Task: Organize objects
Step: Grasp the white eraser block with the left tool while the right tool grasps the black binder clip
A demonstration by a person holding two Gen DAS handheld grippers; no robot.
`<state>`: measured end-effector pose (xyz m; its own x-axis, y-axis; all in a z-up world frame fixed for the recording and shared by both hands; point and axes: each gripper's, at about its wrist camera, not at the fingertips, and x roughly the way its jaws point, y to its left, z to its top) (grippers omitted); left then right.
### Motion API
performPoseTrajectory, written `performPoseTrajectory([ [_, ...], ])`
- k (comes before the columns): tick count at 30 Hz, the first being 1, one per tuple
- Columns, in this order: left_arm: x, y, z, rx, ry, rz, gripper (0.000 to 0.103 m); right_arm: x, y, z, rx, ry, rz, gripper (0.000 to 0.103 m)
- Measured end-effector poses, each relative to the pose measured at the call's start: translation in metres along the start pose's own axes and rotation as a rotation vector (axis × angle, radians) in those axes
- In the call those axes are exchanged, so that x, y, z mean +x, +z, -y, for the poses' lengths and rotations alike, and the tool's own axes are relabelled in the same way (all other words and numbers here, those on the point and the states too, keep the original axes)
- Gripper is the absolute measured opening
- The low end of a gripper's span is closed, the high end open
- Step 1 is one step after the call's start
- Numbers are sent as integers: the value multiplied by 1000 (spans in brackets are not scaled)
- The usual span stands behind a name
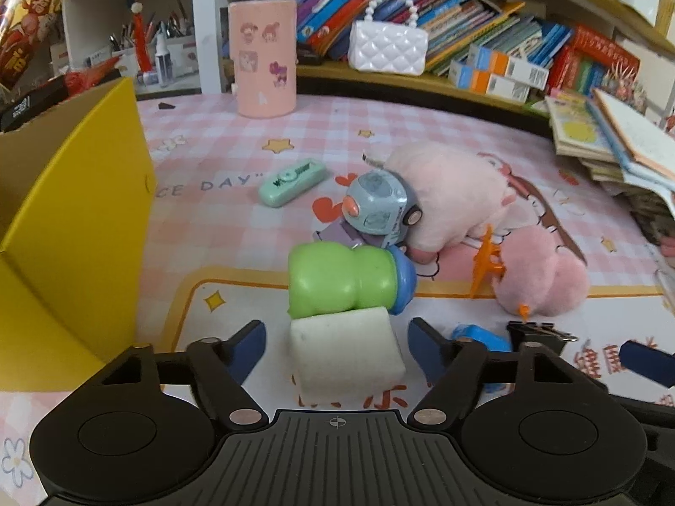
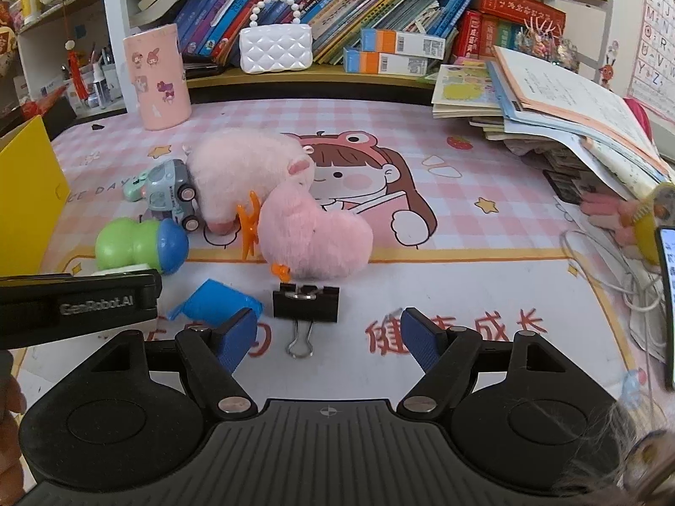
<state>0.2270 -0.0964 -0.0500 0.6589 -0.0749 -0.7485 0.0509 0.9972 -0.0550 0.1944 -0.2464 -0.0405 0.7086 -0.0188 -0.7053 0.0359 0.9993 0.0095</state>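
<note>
left gripper (image 1: 337, 348) straddling white block (image 1: 348, 352) on the mat, pads clear of both sides, right gripper (image 2: 329, 339) gaping empty just short of binder clip (image 2: 306, 301); reaching step, probably; next, close on block, then carry to yellow box (image 1: 80, 227).

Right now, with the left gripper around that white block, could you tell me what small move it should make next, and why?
Probably close the left gripper on the white foam block: the block sits between its fingers with gaps on both sides, so nothing is gripped yet. The yellow box waits beside it.
</note>
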Motion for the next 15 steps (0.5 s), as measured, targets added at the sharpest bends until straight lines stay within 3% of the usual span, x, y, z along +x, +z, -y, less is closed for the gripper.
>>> performPoseTrajectory([
  [4,7,-3,-2,-15,-27,-22,54,13,3,1,-1,0,-18,72],
  [10,-3,-3,-4,17,-48,-21,44,32,9,0,16,15,-45,68],
  [14,-15,-5,-11,-3,-43,-2,43,41,11,-1,25,27,-54,56],
  [15,-19,-6,-14,-12,-43,1,43,40,11,-2,16,31,-48,43],
])
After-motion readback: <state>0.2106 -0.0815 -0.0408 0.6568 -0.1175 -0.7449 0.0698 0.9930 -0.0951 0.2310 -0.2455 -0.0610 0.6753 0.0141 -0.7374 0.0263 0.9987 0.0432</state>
